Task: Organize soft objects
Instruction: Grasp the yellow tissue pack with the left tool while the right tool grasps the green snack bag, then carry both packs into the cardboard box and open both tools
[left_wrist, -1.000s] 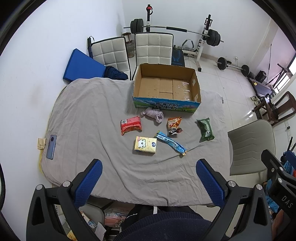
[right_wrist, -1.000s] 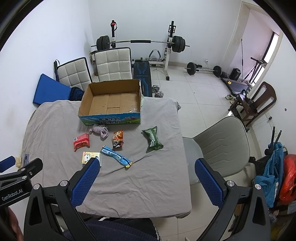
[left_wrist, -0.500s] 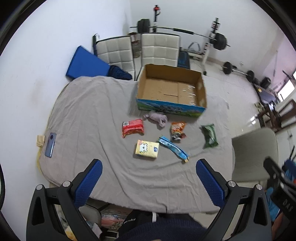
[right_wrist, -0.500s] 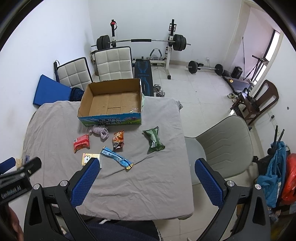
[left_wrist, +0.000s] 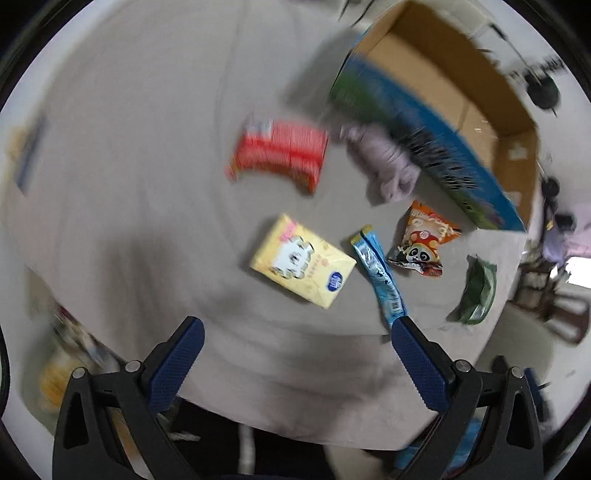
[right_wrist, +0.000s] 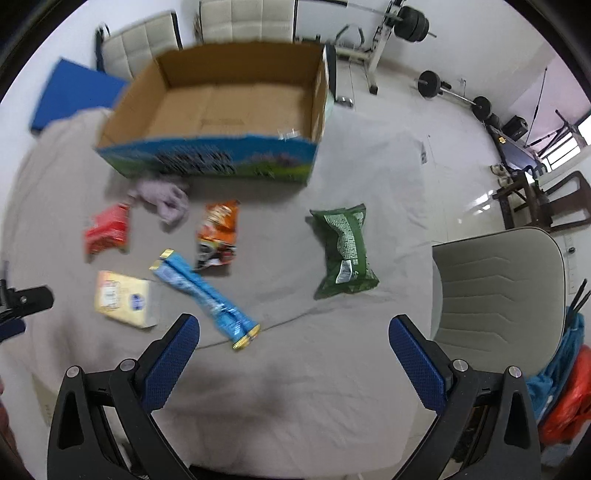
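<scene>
Approach is the step in hand, by my reading: both tools hang above the cloth-covered tabletop (right_wrist: 369, 177) with nothing gripped. The left tool (left_wrist: 295, 354) stands wide, its blue fingers (left_wrist: 177, 362) either side of empty cloth, with the yellow tissue pack (left_wrist: 301, 260) just ahead of the gap. The right tool (right_wrist: 295, 350) is wide too, and the tail of the long blue packet (right_wrist: 207, 297) lies just ahead of its left finger, the green bag (right_wrist: 343, 251) further off to the right.

Nothing sits yet in the cardboard box (right_wrist: 221, 107), which looks empty. In front of it lie a purple cloth bundle (right_wrist: 164, 195), a red pack (right_wrist: 107, 230) and an orange snack bag (right_wrist: 218, 232), each apart from the others.

Next move, I judge, calls for lowering one tool over its nearest item, squaring the fingers across the narrow side, then pinching gently, since these packs will crumple.
</scene>
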